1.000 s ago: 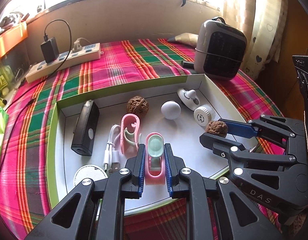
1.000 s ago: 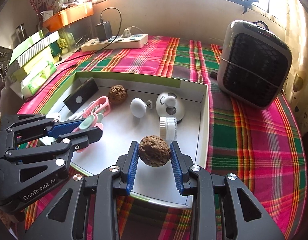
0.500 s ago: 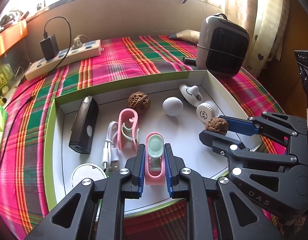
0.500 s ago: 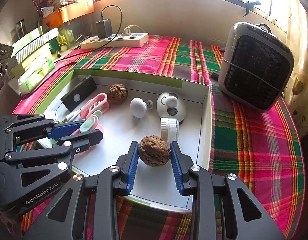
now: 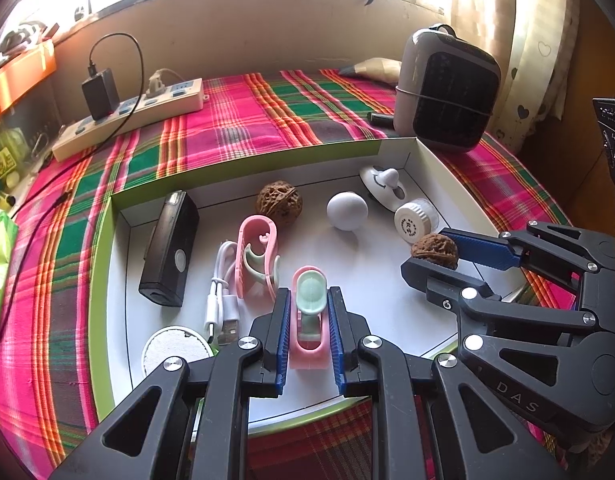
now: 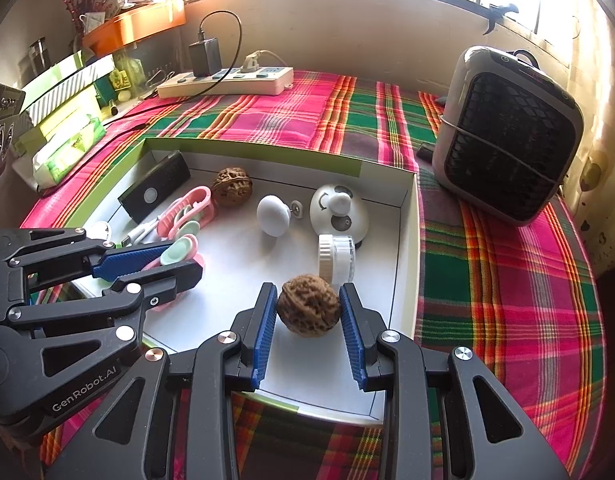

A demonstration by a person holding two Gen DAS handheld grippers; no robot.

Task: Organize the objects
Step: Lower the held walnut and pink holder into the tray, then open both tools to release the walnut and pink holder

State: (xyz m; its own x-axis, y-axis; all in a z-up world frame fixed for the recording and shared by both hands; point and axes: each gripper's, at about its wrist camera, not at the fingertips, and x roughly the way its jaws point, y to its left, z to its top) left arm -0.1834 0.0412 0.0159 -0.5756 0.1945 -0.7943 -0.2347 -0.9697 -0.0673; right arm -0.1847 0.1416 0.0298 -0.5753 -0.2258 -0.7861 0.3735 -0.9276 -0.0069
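Observation:
A shallow white box with a green rim (image 5: 243, 164) lies on the plaid cloth. My left gripper (image 5: 307, 300) is shut on a pink clip with a mint-green pad (image 5: 307, 354) over the box's near side. My right gripper (image 6: 308, 292) is shut on a brown walnut (image 6: 307, 312) near the box's right wall (image 6: 407, 240). In the left wrist view the right gripper (image 5: 425, 252) and its walnut (image 5: 434, 246) show at the right. From the right wrist view the left gripper (image 6: 185, 258) and its clip (image 6: 179, 250) are at the left.
In the box lie a second walnut (image 5: 279, 202), a white knob (image 5: 346, 211), a round white gadget (image 5: 381, 184), a small white jar (image 5: 413, 220), another pink clip (image 5: 255, 252), a black device (image 5: 169, 248) and a USB cable (image 5: 219, 292). A grey heater (image 5: 447, 88) and a power strip (image 5: 135, 114) stand behind.

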